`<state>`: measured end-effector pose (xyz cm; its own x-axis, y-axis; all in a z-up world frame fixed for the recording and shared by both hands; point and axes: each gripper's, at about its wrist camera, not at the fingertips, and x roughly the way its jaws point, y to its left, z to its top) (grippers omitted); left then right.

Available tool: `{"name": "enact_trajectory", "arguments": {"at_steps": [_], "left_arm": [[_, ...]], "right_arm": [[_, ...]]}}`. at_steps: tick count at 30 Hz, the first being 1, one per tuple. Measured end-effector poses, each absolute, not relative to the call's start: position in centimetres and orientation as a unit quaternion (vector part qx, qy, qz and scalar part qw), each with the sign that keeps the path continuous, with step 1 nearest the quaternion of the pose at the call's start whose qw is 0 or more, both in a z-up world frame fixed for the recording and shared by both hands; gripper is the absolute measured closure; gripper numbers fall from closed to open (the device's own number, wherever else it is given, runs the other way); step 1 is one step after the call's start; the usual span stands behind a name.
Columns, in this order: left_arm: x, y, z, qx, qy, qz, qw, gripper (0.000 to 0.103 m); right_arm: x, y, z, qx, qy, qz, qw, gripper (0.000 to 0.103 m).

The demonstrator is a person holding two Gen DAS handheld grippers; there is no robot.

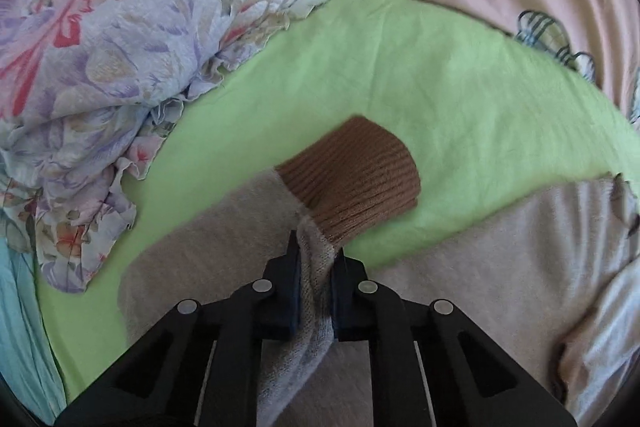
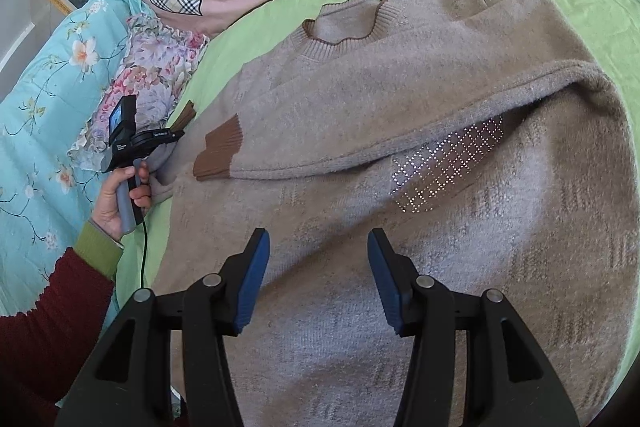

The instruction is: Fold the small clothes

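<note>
Left wrist: left gripper [image 1: 316, 247] is clenching the sleeve [image 1: 224, 239] behind its cuff [image 1: 352, 179].
Sleeve axis: running ahead, away from jaws.
Right gripper [image 2: 316, 255]: hovering released over sweater [image 2: 400, 131].

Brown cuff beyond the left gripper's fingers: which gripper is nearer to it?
Left. The left gripper is shut on the sleeve just behind the brown cuff; the right gripper hangs open over the sweater's body, well away.

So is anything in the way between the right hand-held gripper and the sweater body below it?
Nothing visible. The right hand-held gripper hovers open over the beige sweater with bare knit between its fingers. The left hand-held gripper is off at the sleeve, shut on it near the brown cuff.
</note>
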<state>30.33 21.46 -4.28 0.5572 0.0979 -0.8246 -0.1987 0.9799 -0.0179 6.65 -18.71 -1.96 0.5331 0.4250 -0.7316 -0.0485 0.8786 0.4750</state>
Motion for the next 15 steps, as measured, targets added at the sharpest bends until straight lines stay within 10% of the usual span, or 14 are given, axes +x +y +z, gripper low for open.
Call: {"name": "enact_trajectory", "arguments": {"at_steps": [15], "left_arm": [[22.3,-2.0,3.3,-0.103,0.373,-0.204,0.900,0.094]], "right_arm": [[4.5,-22.8,-0.9,0.231,0.430,0.096,0.867,0.051]]}}
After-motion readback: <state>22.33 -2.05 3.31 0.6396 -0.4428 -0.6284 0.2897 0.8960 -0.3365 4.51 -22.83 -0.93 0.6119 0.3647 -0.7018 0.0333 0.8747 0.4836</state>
